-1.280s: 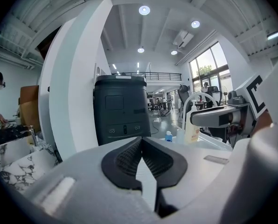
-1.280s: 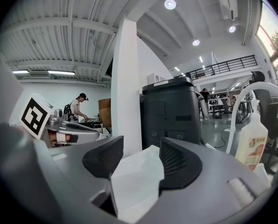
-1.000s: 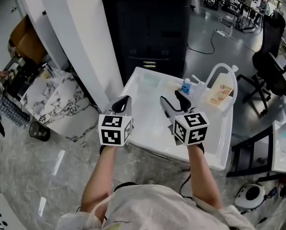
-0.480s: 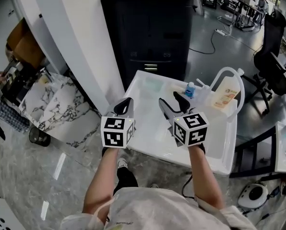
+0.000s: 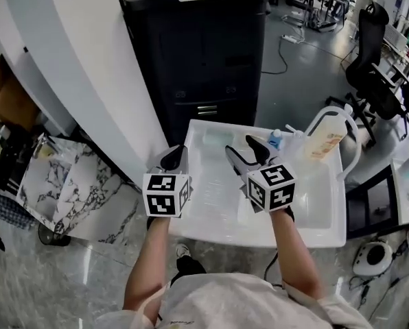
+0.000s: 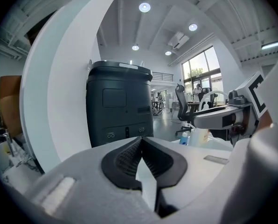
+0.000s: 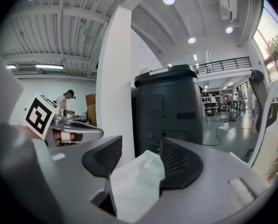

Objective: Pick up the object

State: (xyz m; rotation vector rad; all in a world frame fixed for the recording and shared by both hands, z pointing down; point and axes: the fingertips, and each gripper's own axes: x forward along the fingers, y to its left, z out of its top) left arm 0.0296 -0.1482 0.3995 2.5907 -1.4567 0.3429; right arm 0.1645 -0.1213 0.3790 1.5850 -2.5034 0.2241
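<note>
Big and dark, a machine (image 5: 197, 53) stands on the gray floor of a wide room. Right in front of it is a white table (image 5: 314, 226) with a raised rim.

Three things sit near the far edge of the table. One is a soft, pale green pack (image 5: 217, 138). To its right is a small bottle with a blue cap (image 5: 276, 139). Further right is a big bottle (image 5: 326, 142) with a curved white handle.

The left gripper (image 5: 173, 157) hangs over the near left part of the table. Its two jaws are pressed together and nothing is between them. The right gripper (image 5: 243, 147) hangs over the middle of the table. Its jaws are apart and they hold nothing. It is near the green pack and the small bottle but touches neither. In the right gripper view, a pale shape shows in the gap between the jaws. I think it is the green pack, lying further off on the table.

Nothing is picked up yet. I think this is the reaching step, and the right gripper looks ready for it. I cannot say for sure which thing is meant, but the green pack is my best guess. Next, the right gripper needs to go forward and down, put one jaw on each side of the pack, then squeeze and lift.
</note>
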